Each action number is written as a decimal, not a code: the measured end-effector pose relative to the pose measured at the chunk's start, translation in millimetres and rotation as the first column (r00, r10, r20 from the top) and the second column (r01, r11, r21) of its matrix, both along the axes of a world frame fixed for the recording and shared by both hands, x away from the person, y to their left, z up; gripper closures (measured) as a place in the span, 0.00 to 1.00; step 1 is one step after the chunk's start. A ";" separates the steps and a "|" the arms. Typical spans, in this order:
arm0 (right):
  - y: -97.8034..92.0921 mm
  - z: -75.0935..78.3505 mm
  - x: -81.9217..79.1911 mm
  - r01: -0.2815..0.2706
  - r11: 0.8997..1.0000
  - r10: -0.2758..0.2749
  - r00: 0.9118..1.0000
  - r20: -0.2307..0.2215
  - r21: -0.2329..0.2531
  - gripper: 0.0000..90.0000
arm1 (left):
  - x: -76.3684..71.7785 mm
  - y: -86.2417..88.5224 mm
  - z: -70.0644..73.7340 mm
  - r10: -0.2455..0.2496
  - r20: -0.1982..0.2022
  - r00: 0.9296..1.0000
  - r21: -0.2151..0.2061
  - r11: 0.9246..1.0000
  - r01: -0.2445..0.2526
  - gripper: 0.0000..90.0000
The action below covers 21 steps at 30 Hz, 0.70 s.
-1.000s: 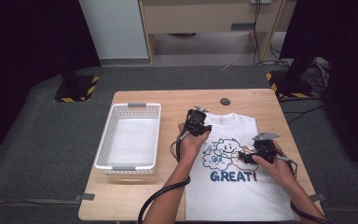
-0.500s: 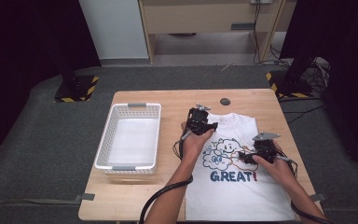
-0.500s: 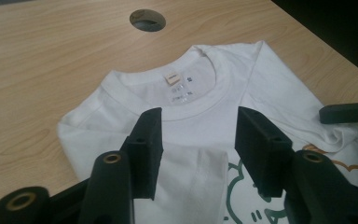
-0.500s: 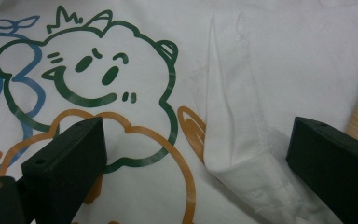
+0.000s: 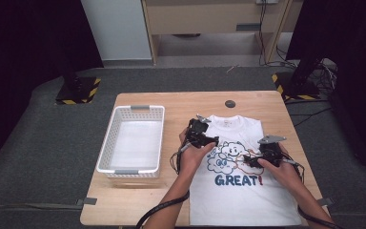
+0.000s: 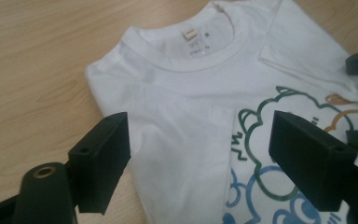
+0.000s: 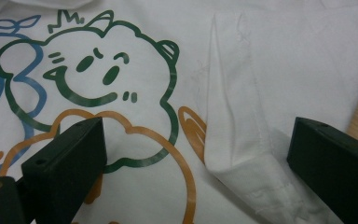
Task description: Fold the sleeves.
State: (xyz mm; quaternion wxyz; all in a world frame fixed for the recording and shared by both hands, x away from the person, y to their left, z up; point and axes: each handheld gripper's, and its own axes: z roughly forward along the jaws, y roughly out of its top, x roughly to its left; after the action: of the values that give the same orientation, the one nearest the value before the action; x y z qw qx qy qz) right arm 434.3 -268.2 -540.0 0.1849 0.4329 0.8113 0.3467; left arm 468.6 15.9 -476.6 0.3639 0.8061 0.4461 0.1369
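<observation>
Tabletop (image 5: 138, 200) carries one white shirt (image 5: 240, 200) at right (sleeves folded in) and one basket (image 5: 132, 143) at left; two tongs, left (image 5: 205, 135) and right (image 5: 251, 160), hover apart-jawed over it.

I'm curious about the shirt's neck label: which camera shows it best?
The left gripper view: the neck label sits close and sharp inside the T-shirt's collar. In the high view it is a tiny mark. The right gripper view faces the cartoon print.

Black blocky tongs (image 6: 198, 158), brass-ringed screw holes, black trailing cables, bare forearms
</observation>
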 end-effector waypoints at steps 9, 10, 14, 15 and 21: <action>-17.5 19.1 3.7 -0.002 1.000 0.002 1.000 0.021 0.011 0.04 | -0.7 7.1 -4.9 0.001 -0.028 1.000 0.037 0.999 0.000 0.06; -22.2 22.1 5.5 0.000 1.000 0.000 1.000 0.020 0.006 0.04 | 0.2 7.7 -5.4 0.003 -0.030 1.000 0.038 0.999 -0.001 0.06; -38.8 30.0 17.9 0.038 0.999 -0.038 0.999 -0.001 -0.001 0.08 | 6.1 10.9 -7.9 0.015 -0.047 0.999 0.034 0.999 -0.013 0.06; -41.3 31.6 21.5 0.046 0.999 -0.046 0.999 -0.007 0.000 0.08 | 7.9 12.0 -8.6 0.016 -0.052 0.999 0.034 0.999 -0.014 0.06; -46.9 38.7 41.8 0.065 0.998 -0.065 0.998 -0.024 0.002 0.14 | 18.5 16.0 -10.3 0.022 -0.062 0.998 0.038 0.999 -0.020 0.07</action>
State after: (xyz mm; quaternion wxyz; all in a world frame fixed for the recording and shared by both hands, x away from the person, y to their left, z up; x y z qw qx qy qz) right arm 476.2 -315.1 -501.3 0.1856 0.4636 0.7984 0.3364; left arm 487.1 31.9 -486.8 0.3330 0.8119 0.4633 0.1237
